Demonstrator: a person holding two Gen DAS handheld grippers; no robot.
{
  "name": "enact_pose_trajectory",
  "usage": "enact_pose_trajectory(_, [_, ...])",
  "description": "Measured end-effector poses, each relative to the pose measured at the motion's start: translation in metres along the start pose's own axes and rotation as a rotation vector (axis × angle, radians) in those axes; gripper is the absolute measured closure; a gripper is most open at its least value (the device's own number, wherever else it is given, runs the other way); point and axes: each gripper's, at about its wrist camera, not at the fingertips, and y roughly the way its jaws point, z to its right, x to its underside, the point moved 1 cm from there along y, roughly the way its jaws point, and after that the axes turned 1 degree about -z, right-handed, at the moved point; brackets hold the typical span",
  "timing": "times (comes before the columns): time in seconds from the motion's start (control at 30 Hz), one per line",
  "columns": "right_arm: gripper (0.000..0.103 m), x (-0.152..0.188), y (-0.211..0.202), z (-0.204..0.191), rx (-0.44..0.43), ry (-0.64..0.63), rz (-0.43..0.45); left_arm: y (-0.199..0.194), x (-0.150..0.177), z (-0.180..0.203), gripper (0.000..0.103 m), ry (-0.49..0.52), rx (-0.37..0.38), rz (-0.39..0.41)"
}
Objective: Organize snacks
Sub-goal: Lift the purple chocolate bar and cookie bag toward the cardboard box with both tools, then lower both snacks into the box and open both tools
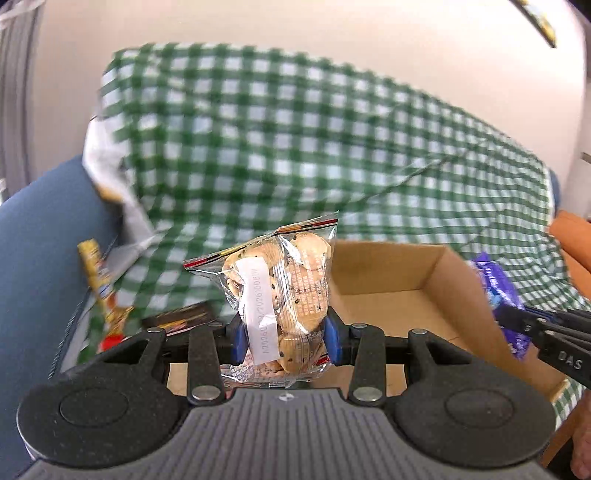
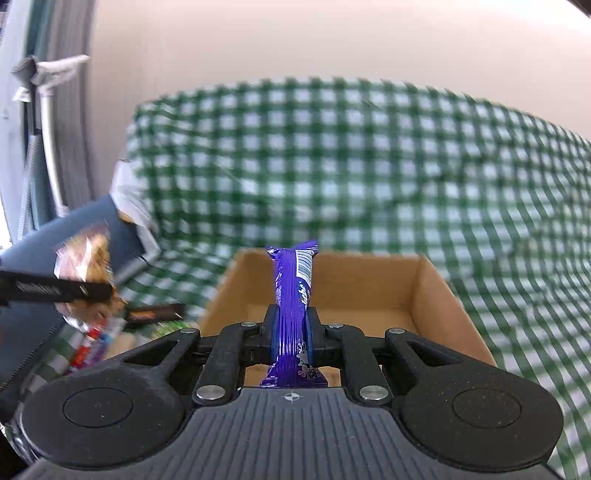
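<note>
Where a green-and-white checked cloth (image 1: 295, 147) drapes over what looks like a sofa or bed, it falls in loose folds and covers most of the surface, and an open cardboard box (image 1: 391, 273) sits on it with its brown floor bare where that shows. Behind the cloth rises a plain cream wall (image 1: 295, 22), and at the far left grey curtains (image 2: 62, 110) hang beside a pale frame. A blue upholstered edge (image 1: 40, 229) borders the cloth on the left, and something orange (image 1: 572, 236) shows at the right. The left tool (image 1: 284, 339) is clamped on a clear cookie packet (image 1: 277, 295), held upright above the near left corner of the box. The right tool (image 2: 291, 332) is pressed tight on a purple snack bar (image 2: 293, 291), which stands on end in front of the box's open middle. Left of the box, on the cloth, lie a dark flat wrapper (image 2: 155, 314) and a few colourful packets (image 1: 99, 280), blurred.
</note>
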Motion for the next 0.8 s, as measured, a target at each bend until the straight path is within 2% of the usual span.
enact_pose_trajectory(0.33, [0.089, 0.015, -0.009, 0.023, 0.062, -0.010, 0.005, 0.001, 0.005, 0.055, 0.058, 0.068, 0.123, 0.075])
enact_pose_trajectory(0.47, [0.089, 0.019, -0.010, 0.036, 0.097, 0.013, -0.002, -0.002, 0.012, 0.076, 0.058, 0.134, 0.150, 0.096])
enact_pose_trajectory(0.8, [0.089, 0.021, -0.005, 0.047, 0.148, 0.062, -0.005, 0.000, 0.028, 0.103, 0.058, 0.195, 0.202, 0.089])
